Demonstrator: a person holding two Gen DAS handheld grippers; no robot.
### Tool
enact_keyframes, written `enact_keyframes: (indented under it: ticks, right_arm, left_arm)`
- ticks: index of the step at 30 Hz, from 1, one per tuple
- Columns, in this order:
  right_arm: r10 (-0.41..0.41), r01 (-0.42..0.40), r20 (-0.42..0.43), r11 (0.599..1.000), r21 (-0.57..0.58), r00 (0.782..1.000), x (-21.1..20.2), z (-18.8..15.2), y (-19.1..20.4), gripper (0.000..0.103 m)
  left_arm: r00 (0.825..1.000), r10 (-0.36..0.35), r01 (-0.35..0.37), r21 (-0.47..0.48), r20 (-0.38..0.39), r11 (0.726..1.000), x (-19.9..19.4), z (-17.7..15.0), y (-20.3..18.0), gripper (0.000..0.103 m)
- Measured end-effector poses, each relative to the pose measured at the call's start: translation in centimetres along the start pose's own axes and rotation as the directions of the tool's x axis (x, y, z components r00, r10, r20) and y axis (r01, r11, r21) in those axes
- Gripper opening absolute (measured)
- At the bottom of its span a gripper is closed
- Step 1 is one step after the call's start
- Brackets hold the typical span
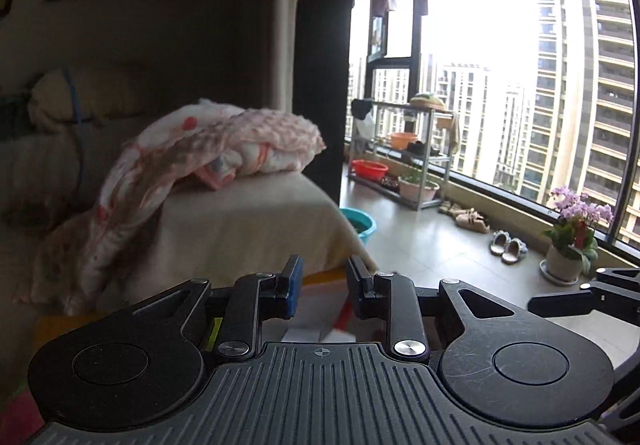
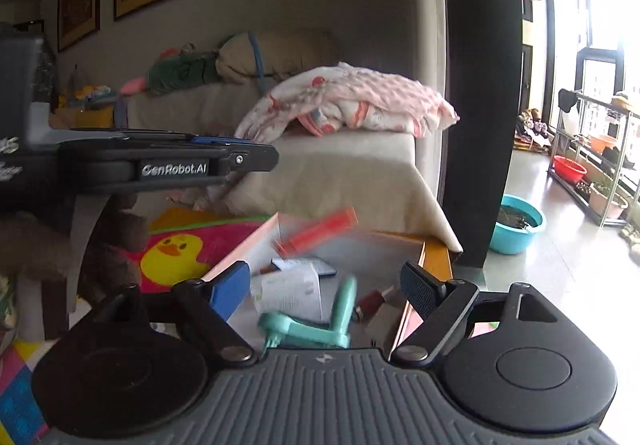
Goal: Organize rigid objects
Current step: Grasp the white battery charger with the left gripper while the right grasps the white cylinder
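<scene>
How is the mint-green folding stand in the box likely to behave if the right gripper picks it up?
The mint-green stand looks like moulded plastic, so probably stiff and light. It seems hinged, one arm upright, so it may fold or swing when lifted by one end. The right gripper is open above it; smooth plastic could slip against the pads.

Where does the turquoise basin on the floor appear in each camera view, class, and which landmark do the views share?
Left wrist view: the turquoise basin sits mid-frame, half hidden behind the bed corner.
Right wrist view: the basin sits right of centre, beside the dark pillar.
Shared landmark: the pink blanket heaped on the bed.
</scene>
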State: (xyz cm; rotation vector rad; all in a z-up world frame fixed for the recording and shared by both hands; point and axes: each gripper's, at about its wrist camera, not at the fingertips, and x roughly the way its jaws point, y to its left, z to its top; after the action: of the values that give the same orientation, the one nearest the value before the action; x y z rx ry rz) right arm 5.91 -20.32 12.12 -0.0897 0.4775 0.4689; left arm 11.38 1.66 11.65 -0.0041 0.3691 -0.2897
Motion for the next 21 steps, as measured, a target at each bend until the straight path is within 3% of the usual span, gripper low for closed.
enact_keyframes:
  ticks: [1, 6, 10, 13, 18, 21]
  right_arm:
    - [-0.004, 0.004, 0.0, 1.0, -0.026, 1.0, -0.5, -1.2, 0.2, 0.088]
    - [-0.088, 0.078, -0.059, 0.984, -0.163, 0.994, -2.1, -7.3, 1.8, 0.089]
    - [-0.033, 0.025, -0.145, 0.998, -0.056, 0.989, -3.4, -9.9, 1.4, 0.089]
    - [0.037, -0.031, -0.176, 0.999, 0.037, 0.984, -4.4, -11.2, 1.4, 0.089]
    - [0.02, -0.013, -0.153, 0.999, 0.047, 0.988, -4.7, -12.6, 2.5, 0.089]
    - [0.019, -0.005, -0.167, 0.997, 0.083, 0.986, -3.9, -13.1, 2.5, 0.089]
  left_arm:
    - [1.0, 0.011, -0.012, -0.021, -0.017, 1.0, -0.7, -1.1, 0.6, 0.029]
    - [0.996, -0.007, 0.0, -0.081, -0.091, 0.997, -5.8, -7.2, 1.6, 0.029]
    - [0.988, 0.082, -0.09, -0.054, -0.129, 0.994, -9.5, -10.8, 1.2, 0.029]
    - [0.971, 0.178, -0.194, -0.088, -0.162, 0.977, -11.2, -12.3, 2.4, 0.029]
    - [0.931, 0.285, -0.33, -0.192, -0.23, 0.924, -11.0, -12.4, 5.4, 0.029]
    - [0.921, 0.301, -0.345, -0.158, -0.247, 0.925, -10.4, -12.3, 5.0, 0.029]
